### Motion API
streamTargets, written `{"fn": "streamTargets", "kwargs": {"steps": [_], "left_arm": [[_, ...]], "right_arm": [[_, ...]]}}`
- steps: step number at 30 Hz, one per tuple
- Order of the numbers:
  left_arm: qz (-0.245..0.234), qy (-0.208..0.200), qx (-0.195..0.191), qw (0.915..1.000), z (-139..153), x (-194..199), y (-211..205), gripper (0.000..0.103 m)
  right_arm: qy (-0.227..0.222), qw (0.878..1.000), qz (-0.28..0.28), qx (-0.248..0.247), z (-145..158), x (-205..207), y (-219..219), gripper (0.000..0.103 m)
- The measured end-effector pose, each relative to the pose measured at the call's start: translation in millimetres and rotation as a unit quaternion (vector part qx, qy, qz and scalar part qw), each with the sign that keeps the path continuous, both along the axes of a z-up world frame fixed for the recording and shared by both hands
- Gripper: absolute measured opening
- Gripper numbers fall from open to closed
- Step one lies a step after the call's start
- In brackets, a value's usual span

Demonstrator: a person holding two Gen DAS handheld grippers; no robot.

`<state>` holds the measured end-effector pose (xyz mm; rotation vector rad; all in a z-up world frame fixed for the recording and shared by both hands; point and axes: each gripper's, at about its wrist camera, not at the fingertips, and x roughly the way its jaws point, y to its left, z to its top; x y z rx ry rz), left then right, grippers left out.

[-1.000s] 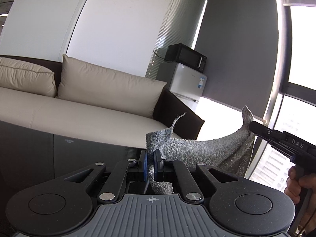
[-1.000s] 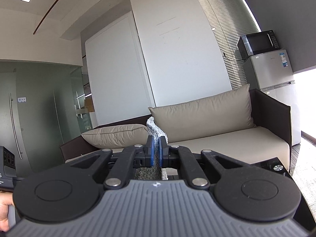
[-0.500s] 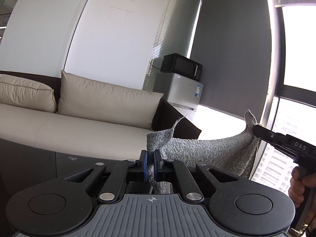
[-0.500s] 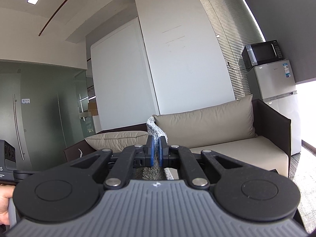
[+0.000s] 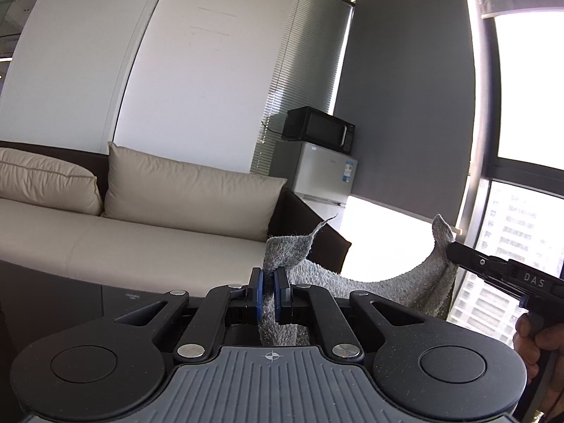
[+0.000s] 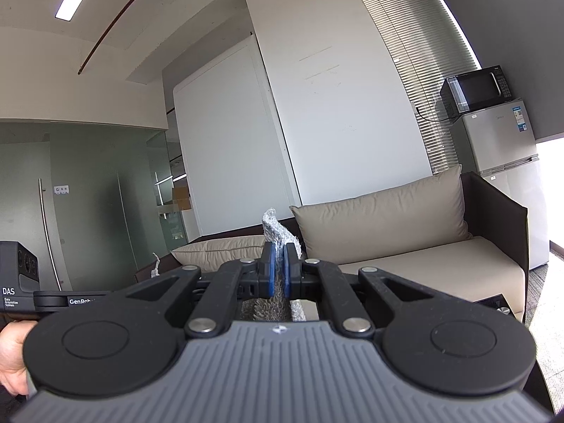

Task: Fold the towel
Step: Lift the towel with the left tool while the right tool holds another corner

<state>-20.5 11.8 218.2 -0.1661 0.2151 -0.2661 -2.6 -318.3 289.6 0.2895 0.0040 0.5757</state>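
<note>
Here the left tool [image 5: 268,283] pinches one corner of the grey terry-cloth towel [image 5: 356,283] between its blue pads, and the cloth sags in mid-air across to the right tool [image 5: 454,252], which clamps the other corner. The right wrist view shows only its own tool [image 6: 277,271] gripping a towel tip (the sagging span is hidden there), with the beige leather sofa [image 6: 405,239] behind.

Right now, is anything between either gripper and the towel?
Nothing visible. The left gripper and right gripper each pinch a corner of the grey towel, which sags in mid-air between them in front of the sofa.
</note>
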Motion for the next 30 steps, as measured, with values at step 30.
{"fn": "streamTargets", "kwargs": {"steps": [30], "left_arm": [[0.017, 0.080, 0.024, 0.9964, -126, 133, 9, 0.006]], "right_arm": [[0.129, 0.988, -0.057, -0.056, -134, 148, 29, 0.005]]}}
